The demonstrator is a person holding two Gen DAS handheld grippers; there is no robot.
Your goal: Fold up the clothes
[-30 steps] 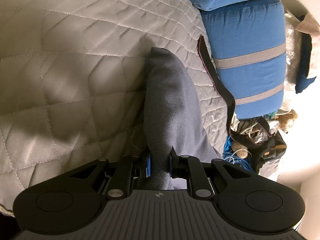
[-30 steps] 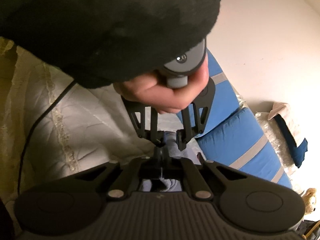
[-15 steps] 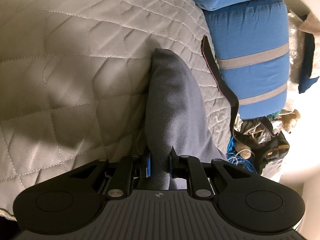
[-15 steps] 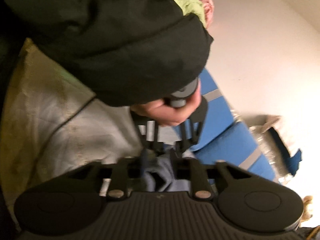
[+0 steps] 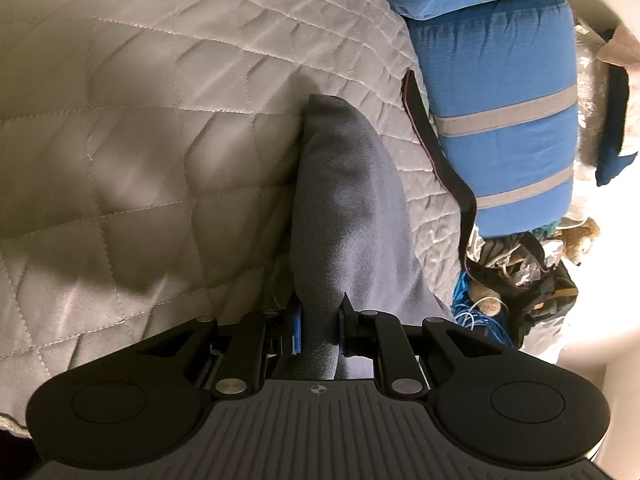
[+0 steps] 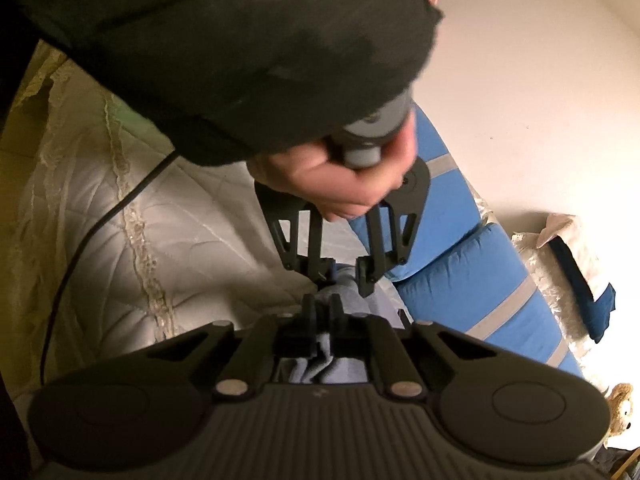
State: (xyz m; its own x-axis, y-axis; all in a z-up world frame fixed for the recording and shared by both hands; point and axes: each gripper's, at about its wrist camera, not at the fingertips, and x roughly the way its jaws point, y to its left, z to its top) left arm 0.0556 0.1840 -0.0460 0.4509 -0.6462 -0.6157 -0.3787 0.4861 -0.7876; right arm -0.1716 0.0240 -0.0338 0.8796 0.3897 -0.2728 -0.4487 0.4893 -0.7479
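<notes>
The dark sleeve (image 6: 224,48) (blurred, cut off at the top edge) hides the far bed, and the right gripper (image 6: 323,312) covers the garment's (image 6: 344,364) near part.

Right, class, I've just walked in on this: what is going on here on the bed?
A person is folding clothes on a bed with a hand-held gripper in each hand. The left gripper is shut on a grey garment, which stretches away from it over the quilted bedspread. The right gripper pinches a bunch of the same cloth close by, facing the left one, which a hand in a dark sleeve holds. Blue pillows lie alongside. The fold is not yet laid down.
</notes>
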